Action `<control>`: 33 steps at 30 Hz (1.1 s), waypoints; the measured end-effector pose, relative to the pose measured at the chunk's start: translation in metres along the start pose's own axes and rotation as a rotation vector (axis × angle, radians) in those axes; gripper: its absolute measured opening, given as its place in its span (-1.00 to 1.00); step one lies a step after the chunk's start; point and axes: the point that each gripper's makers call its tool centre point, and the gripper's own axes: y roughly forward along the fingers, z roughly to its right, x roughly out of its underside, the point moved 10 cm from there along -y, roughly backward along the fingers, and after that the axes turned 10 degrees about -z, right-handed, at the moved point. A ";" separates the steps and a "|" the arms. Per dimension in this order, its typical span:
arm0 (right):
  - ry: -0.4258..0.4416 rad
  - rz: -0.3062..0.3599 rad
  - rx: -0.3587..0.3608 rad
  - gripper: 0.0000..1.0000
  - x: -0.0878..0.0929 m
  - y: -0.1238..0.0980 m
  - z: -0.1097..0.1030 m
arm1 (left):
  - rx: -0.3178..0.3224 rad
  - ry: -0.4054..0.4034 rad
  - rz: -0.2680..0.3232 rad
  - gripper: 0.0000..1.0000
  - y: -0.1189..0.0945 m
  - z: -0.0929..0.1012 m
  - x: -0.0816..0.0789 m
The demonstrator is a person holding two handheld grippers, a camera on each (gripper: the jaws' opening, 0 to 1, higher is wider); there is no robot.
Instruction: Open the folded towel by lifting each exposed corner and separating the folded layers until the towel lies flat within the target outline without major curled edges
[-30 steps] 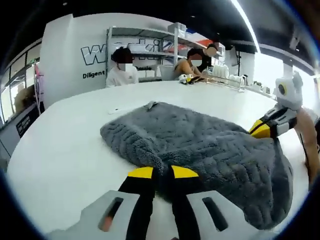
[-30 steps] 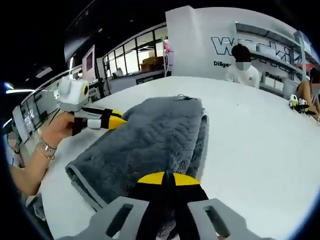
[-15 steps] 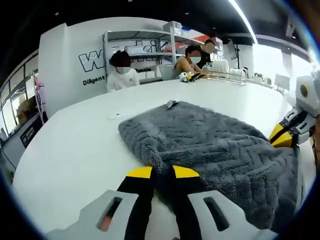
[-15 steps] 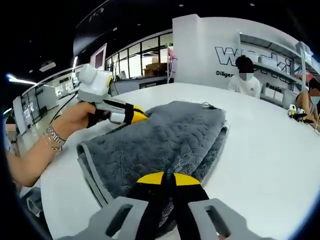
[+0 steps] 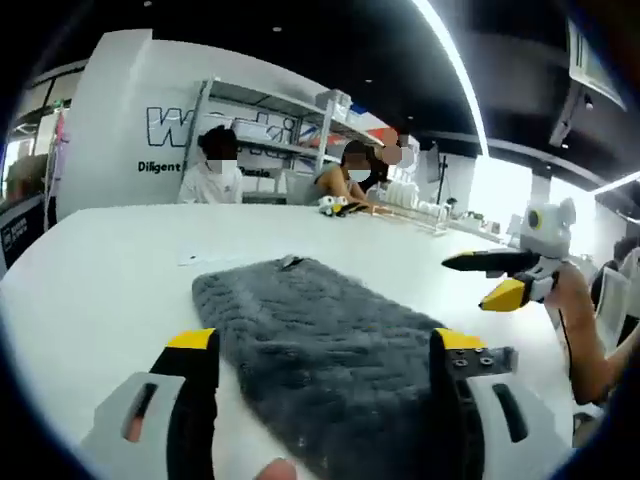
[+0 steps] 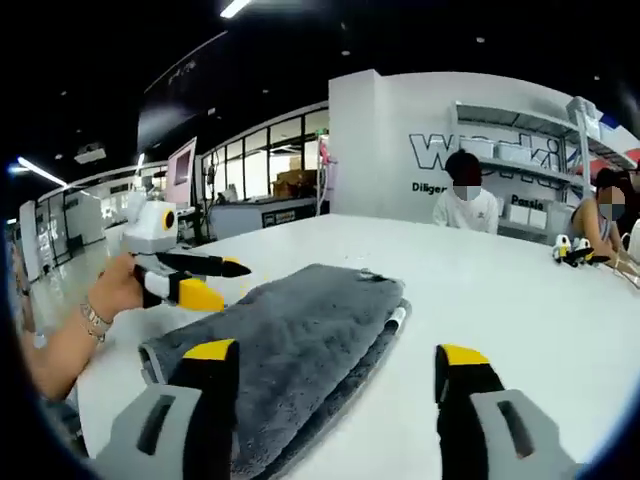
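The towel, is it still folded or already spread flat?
Still folded: the towel shows a second layer under its top layer along one edge.

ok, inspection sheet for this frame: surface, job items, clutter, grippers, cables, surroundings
Surface: white table, bare around the towel; no target outline visible.
Job's things: grey towel, folded, layers stacked, small tag at its far edge.
Clutter: small yellow-black items far across the table; flat white thing beyond the towel.
Grippers: left gripper open, right gripper open, neither gripping the towel.
Cables: nothing seen.
Surroundings: seated people at the far side, shelving, lettered white wall.
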 end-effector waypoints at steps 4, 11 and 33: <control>-0.039 -0.084 0.003 0.96 -0.002 0.014 0.015 | -0.116 0.066 -0.094 0.99 0.003 -0.008 0.007; -0.047 -0.102 0.010 0.99 -0.010 0.040 0.032 | -0.101 0.053 -0.095 0.99 0.004 -0.006 0.008; 0.086 -0.063 0.139 0.98 0.019 0.019 0.075 | 0.043 0.183 -0.040 0.93 0.019 0.083 -0.019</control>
